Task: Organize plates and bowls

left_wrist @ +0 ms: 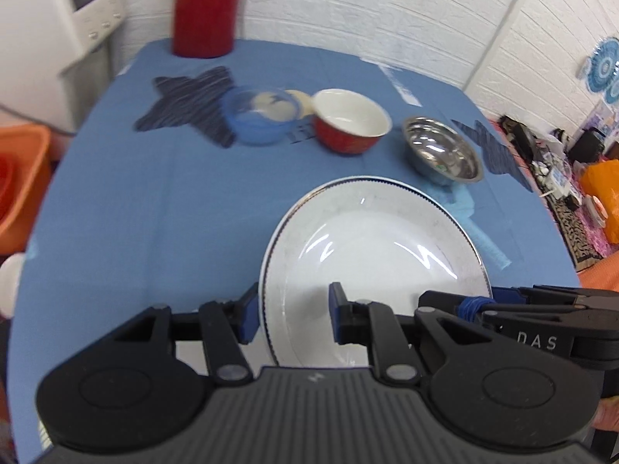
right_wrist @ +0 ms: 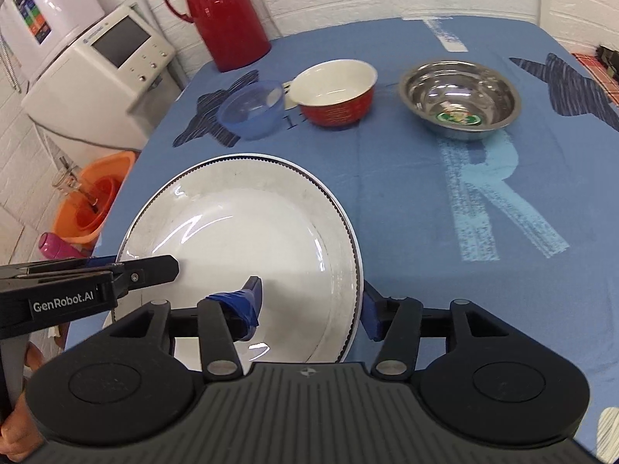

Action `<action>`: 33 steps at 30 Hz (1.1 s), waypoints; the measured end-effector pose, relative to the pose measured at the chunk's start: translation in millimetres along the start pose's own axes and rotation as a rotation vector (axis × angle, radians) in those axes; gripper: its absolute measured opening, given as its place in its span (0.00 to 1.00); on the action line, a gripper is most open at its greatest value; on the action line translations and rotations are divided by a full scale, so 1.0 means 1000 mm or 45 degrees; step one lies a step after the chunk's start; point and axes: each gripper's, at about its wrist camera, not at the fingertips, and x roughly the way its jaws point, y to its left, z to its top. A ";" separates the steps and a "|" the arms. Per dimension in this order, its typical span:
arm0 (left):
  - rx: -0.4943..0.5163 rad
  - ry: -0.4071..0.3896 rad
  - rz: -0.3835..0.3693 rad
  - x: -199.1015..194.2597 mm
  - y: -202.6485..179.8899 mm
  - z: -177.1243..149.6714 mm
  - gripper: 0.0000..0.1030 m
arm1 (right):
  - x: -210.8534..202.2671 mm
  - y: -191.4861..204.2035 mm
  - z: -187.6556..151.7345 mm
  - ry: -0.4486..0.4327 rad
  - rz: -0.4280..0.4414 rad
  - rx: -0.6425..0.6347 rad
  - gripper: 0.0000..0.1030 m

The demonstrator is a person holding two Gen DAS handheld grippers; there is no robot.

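A large white plate (left_wrist: 371,239) (right_wrist: 240,216) with a dark beaded rim lies at the near side of the blue tablecloth. My left gripper (left_wrist: 292,315) is open and straddles the plate's left rim, one finger outside and one over the plate. My right gripper (right_wrist: 309,307) is open astride the right rim in the same way. Each shows in the other's view: right gripper (left_wrist: 468,303), left gripper (right_wrist: 170,265). Farther back stand a translucent blue bowl (left_wrist: 263,120) (right_wrist: 251,112), a red bowl with a white inside (left_wrist: 350,120) (right_wrist: 334,92) and a steel bowl (left_wrist: 441,150) (right_wrist: 460,96).
A red thermos jug (left_wrist: 205,7) (right_wrist: 224,11) stands at the table's far edge. A white appliance (left_wrist: 65,11) (right_wrist: 104,69) and an orange basin (left_wrist: 19,185) (right_wrist: 93,201) sit off the table's left side. Clutter (left_wrist: 561,162) lies beyond the right edge.
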 end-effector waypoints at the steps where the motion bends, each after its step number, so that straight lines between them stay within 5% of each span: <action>1: -0.011 -0.004 0.018 -0.007 0.008 -0.007 0.14 | 0.002 0.009 -0.004 0.009 0.012 -0.015 0.38; 9: -0.093 0.019 0.107 -0.033 0.066 -0.062 0.14 | 0.025 0.069 -0.036 0.099 0.093 -0.127 0.41; 16: -0.108 0.017 0.068 -0.032 0.076 -0.080 0.16 | 0.029 0.078 -0.048 0.093 0.088 -0.157 0.43; 18: -0.122 0.013 0.044 -0.032 0.078 -0.082 0.24 | 0.028 0.078 -0.052 0.084 0.091 -0.152 0.43; 21: -0.154 0.005 -0.034 -0.035 0.081 -0.084 0.50 | 0.031 0.078 -0.054 0.103 0.109 -0.142 0.43; 26: -0.130 0.006 -0.003 -0.037 0.078 -0.083 0.49 | 0.034 0.082 -0.055 0.123 0.111 -0.154 0.42; 33: -0.125 -0.050 -0.005 -0.052 0.083 -0.076 0.54 | 0.010 0.082 -0.042 0.009 0.083 -0.219 0.42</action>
